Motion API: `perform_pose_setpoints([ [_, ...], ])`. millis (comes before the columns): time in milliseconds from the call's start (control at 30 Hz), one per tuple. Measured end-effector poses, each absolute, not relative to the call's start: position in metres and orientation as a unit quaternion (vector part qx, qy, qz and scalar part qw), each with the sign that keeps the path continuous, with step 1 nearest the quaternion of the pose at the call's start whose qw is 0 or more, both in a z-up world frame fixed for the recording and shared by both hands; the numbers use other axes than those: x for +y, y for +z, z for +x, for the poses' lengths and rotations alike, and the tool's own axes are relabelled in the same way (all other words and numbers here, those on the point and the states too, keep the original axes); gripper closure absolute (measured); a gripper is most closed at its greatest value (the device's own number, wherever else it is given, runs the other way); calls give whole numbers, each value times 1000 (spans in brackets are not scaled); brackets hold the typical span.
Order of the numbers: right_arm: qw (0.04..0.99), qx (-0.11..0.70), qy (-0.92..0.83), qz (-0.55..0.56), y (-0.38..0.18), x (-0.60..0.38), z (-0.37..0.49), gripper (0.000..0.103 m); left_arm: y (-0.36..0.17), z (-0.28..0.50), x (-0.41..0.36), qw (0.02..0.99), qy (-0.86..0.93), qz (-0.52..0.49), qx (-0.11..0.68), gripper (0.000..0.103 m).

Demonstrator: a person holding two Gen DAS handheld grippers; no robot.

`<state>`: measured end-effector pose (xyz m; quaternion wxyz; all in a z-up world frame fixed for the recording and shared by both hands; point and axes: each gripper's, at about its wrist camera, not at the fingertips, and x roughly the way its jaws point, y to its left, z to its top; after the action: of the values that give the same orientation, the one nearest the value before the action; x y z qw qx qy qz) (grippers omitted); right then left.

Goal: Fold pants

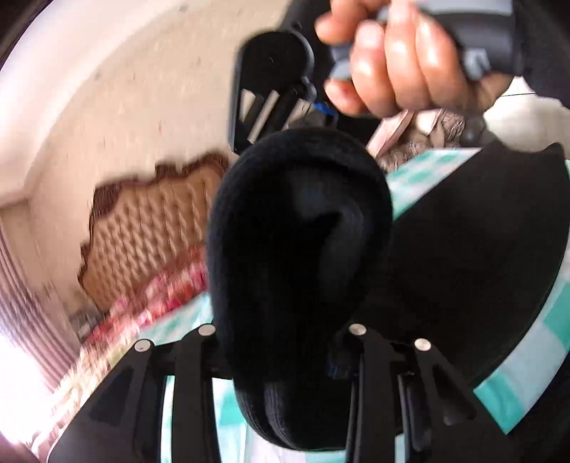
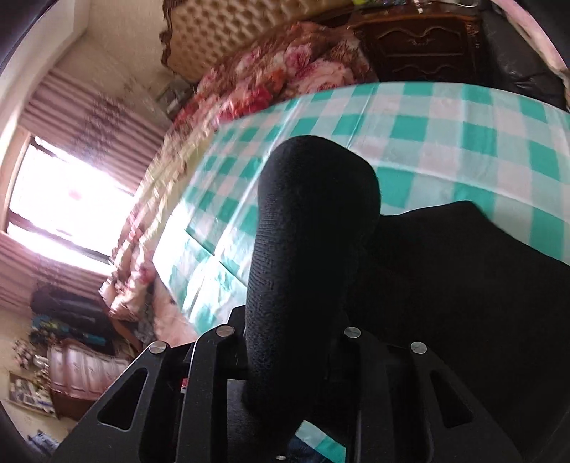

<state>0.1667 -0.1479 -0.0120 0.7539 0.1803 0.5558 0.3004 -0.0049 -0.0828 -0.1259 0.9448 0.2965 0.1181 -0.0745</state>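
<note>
A thick bunched fold of the black pants (image 1: 299,249) is seen nearest the lens in the left wrist view, clamped between the black fingers of the left tool (image 1: 285,356), whose jaws are closed on the cloth. The fold rises up from the jaws and fills the middle of the view. The rest of the pants is spread flat to the right, on the teal-and-white checked cloth (image 1: 527,377) that covers the counter.

In the right wrist view a second rolled bunch of the pants (image 2: 313,249) is gripped in the same way by the right tool (image 2: 288,356), its jaws closed on the knit fabric. The remaining dark cloth is laid to the right of the bunch, over the checked cloth (image 2: 427,135), which stretches away to the far side.

Beyond the counter a bed with a floral blanket (image 2: 285,78) and a tufted tan headboard (image 2: 228,32) is shown, with a dark carved wooden cabinet (image 2: 420,46) to its right. A bright window (image 2: 64,206) with pink striped curtains is seen on the left.

At the top of the left wrist view a hand (image 1: 399,67) is wrapped around the grey handle of the right tool (image 1: 270,89), just above and beyond the raised fold. Both views are blurred at their edges.
</note>
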Motion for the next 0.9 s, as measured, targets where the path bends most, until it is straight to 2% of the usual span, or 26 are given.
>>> perform_pose_setpoints([
  [233,786,513,264,223,7,-264,140,77,-117,-15,-171,915,-150,373,43,70],
  [367,795,523,204,229,-28,-328,126,77,-150,-14,-232,885,-190,423,42,70],
  [467,793,540,159,231,-76,-366,124,74,-185,-11,-269,857,-218,463,52,69],
  [533,790,546,151,235,-101,-375,124,72,-205,-8,-283,838,-227,493,57,64],
  [600,791,542,151,240,-118,-379,121,71,-219,-6,-289,826,-229,512,53,63],
  [667,799,526,160,243,-120,-378,119,67,-218,-3,-289,828,-221,514,41,52],
  [700,802,522,162,241,-119,-377,118,67,-219,-3,-290,829,-218,514,36,41],
  [733,803,520,162,241,-120,-376,117,66,-217,-2,-285,828,-215,517,27,34],
  [800,807,517,158,236,-118,-374,114,63,-213,-11,-283,824,-217,523,21,30],
  [900,816,517,134,222,-111,-378,105,47,-211,-8,-268,817,-218,532,24,30],
])
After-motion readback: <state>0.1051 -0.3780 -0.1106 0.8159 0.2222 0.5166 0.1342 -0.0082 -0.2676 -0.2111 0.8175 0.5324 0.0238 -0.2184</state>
